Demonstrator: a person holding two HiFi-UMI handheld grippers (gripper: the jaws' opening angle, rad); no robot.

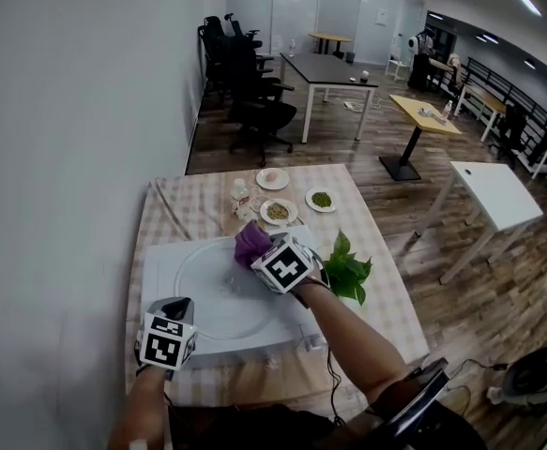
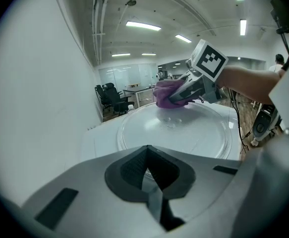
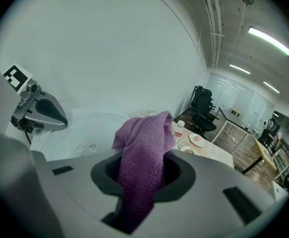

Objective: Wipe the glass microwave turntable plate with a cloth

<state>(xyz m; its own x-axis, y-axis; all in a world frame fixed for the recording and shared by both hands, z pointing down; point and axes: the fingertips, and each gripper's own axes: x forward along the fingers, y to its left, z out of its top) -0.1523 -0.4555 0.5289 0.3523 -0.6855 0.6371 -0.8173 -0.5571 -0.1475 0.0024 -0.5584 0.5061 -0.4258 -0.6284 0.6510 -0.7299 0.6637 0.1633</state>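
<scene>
Right tool (image 1: 260, 252), cloth (image 1: 248, 241) at plate rim (image 1: 180, 272)

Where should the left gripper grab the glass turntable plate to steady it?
Grip the plate's near-left rim, the edge closest to the left gripper, coming in low from that side. The plate lies flat, so probably only its thin raised edge offers a bite, and the right gripper's purple cloth occupies the far side.

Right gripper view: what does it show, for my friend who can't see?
A purple cloth is clamped in the right gripper's jaws, above a glass turntable plate. The left gripper sits at the plate's rim, beside a white wall.
</scene>
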